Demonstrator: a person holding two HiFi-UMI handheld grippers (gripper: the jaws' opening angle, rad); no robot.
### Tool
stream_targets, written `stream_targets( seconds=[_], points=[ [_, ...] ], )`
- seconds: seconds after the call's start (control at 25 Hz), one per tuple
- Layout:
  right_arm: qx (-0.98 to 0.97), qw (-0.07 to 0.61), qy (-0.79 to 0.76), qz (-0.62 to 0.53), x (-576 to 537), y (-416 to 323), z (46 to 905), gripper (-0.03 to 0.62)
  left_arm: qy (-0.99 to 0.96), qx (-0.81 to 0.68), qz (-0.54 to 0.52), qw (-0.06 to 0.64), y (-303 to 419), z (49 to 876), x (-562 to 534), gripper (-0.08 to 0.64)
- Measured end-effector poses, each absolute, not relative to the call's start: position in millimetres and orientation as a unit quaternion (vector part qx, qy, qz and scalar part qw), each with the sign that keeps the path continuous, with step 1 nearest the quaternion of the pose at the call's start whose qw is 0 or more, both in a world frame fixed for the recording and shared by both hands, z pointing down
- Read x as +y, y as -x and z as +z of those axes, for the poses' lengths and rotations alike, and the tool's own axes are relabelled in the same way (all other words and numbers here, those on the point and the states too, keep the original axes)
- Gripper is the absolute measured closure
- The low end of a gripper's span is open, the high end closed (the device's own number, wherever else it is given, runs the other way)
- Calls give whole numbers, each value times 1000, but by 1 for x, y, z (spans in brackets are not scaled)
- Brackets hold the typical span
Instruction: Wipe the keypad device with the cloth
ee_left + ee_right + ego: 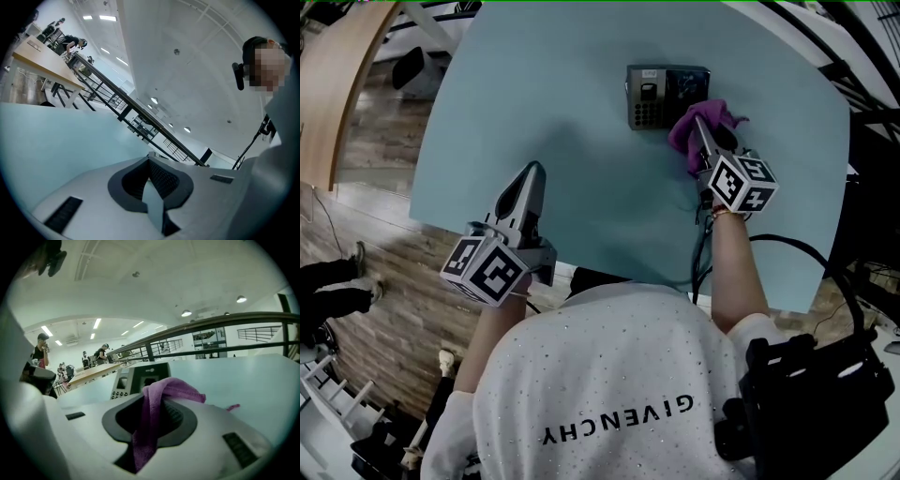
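Pale blue table (581,150), right tongs (697,120) outstretched gripping purple cloth (680,136) beside keypad device (661,94), left tongs (534,171) closed, empty

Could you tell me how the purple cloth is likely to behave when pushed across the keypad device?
Probably floppy: the purple cloth droops over the right gripper clamping it. Likely light, being thin, and it may bunch rather than slide flat against the keypad device.
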State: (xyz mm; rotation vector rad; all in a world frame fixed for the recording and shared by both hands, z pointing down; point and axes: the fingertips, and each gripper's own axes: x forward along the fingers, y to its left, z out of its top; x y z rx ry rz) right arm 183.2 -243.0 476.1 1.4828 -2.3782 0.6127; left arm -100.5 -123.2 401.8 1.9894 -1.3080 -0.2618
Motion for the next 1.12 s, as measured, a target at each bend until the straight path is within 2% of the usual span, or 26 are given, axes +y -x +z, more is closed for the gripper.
stream_targets(
  seconds=[0.28,0.44,0.84,1.12],
  points=[
    [-890,150,-382,196,-217,-86,482,517,-772,-511,-106,362,105,400,-119,560],
    [-899,167,-354,196,-212,-59,487,517,-771,-514,-103,362,108,400,-114,560],
    [-895,179,-355,204,-211,-69,491,517,-768,-517,-104,363,110,401,-112,560],
    [-873,152,-399,236,-221,-107,490,517,-774,-508,-103,363,102,402,-118,560]
  ],
)
